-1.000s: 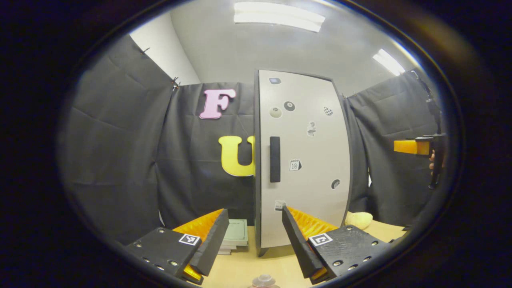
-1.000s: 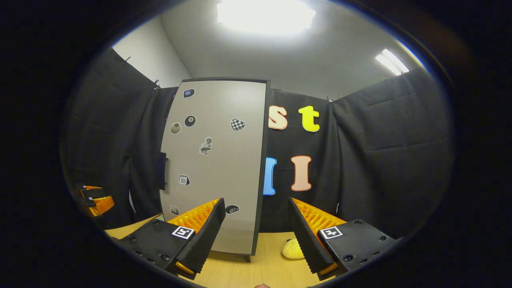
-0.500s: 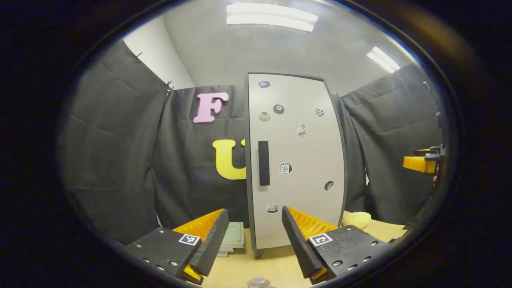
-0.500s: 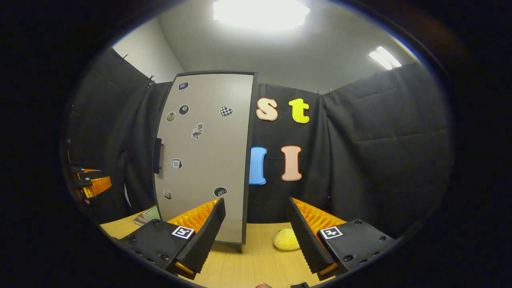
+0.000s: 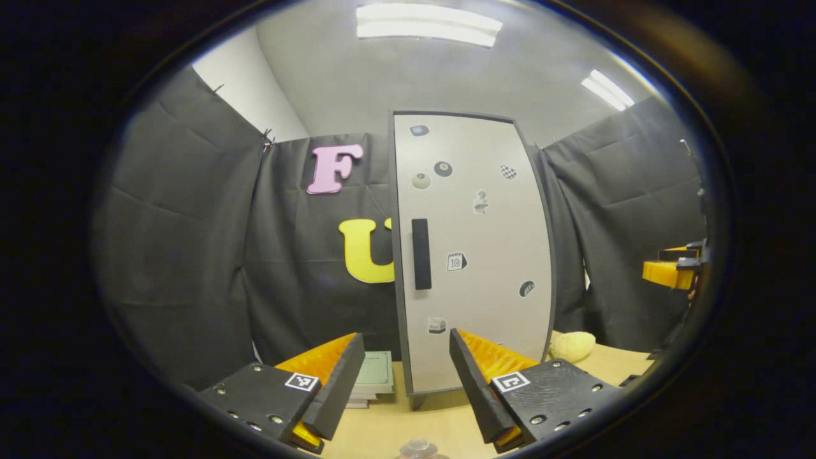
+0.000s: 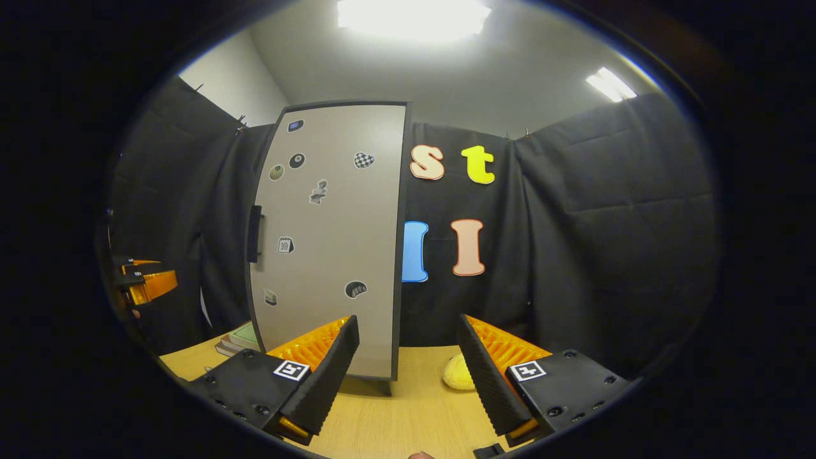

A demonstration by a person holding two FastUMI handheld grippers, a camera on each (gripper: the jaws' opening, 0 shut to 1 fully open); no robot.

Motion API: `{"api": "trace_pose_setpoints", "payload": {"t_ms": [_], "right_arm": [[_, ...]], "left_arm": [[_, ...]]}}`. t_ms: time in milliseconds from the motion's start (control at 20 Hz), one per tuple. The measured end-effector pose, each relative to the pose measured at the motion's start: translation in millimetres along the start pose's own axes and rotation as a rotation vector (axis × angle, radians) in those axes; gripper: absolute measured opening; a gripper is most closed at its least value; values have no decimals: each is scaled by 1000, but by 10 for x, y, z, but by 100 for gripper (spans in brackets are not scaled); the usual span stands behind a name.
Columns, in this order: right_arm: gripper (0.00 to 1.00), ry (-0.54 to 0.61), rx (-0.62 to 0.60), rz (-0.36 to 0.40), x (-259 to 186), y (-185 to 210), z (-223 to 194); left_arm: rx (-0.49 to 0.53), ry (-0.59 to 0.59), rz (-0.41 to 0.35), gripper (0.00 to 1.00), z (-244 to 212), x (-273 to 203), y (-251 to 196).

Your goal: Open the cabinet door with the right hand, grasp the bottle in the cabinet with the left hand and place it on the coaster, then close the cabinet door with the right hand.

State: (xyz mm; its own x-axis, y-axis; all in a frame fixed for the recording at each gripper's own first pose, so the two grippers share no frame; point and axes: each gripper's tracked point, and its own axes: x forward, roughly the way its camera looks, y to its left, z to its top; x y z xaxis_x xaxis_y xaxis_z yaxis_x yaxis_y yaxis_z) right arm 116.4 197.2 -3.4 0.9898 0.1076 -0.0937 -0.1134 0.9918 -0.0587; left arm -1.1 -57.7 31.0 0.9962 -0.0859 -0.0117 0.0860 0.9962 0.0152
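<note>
Both tools stand spread and empty: the right tool (image 6: 408,376) has dropped a little over the last second, so the cabinet (image 6: 331,242) now rises higher at its 11 o'clock, the handle (image 6: 254,233) well apart and untouched, while the left tool (image 5: 407,382) faces the handle (image 5: 420,254) at 12 o'clock. I judge the door has yet to be opened, the bottle is presumably shut inside, and no coaster can be made out. On the wooden surface (image 6: 408,421) lie a yellow plush (image 6: 458,373) at the right tool's 1 o'clock and books (image 5: 375,376) left of the cabinet, with black cloth all round.
</note>
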Motion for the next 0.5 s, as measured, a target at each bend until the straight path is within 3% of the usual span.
{"api": "trace_pose_setpoints", "payload": {"t_ms": [500], "right_arm": [[98,-14,-8,13,154,66,50]], "left_arm": [[-7,2,22,80,-33,104,96]]}}
